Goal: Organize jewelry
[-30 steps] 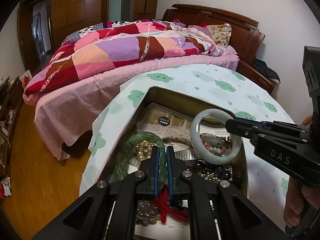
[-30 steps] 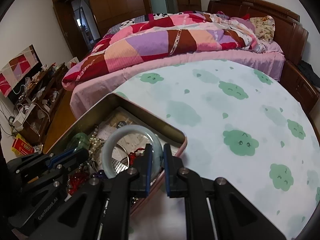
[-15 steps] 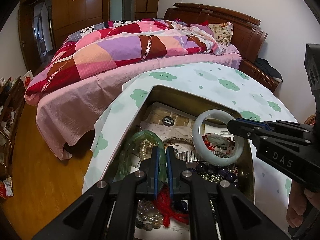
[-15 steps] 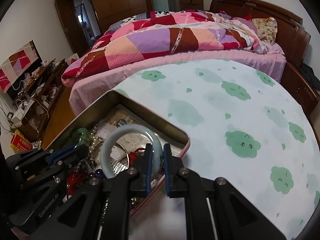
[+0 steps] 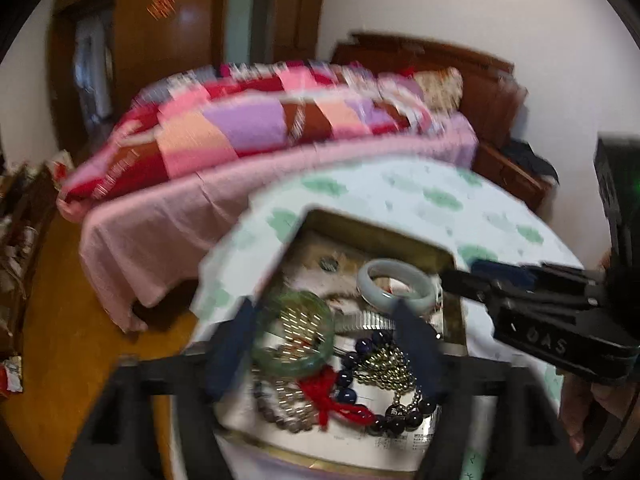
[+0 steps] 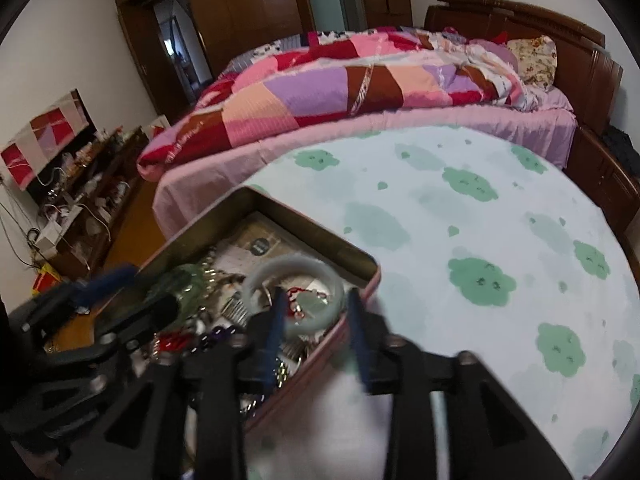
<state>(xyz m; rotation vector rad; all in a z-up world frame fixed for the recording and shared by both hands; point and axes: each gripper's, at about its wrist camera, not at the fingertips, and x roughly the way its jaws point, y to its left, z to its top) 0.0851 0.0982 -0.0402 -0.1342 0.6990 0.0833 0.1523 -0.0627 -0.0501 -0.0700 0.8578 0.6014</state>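
Keeping both bangles inside tin (image 6: 362, 258) on desk (image 6: 460, 216) so nothing is rolling off cloth. Left gripper (image 5: 324, 336) fingers spread wide, releasing; green bangle (image 5: 294, 332) lying between them on bead pile. Right gripper (image 6: 316, 318) fingers apart too; white bangle (image 6: 294, 284) resting loose by tin's near wall. Red cord (image 5: 332, 398) tangling beads, snag risk.

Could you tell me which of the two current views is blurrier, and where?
Left wrist view: motion blur throughout, the quilt and green bangle smeared. Right wrist view: room fairly sharp, blur mainly on the right hand-held gripper and tin; both fisheye-curved.
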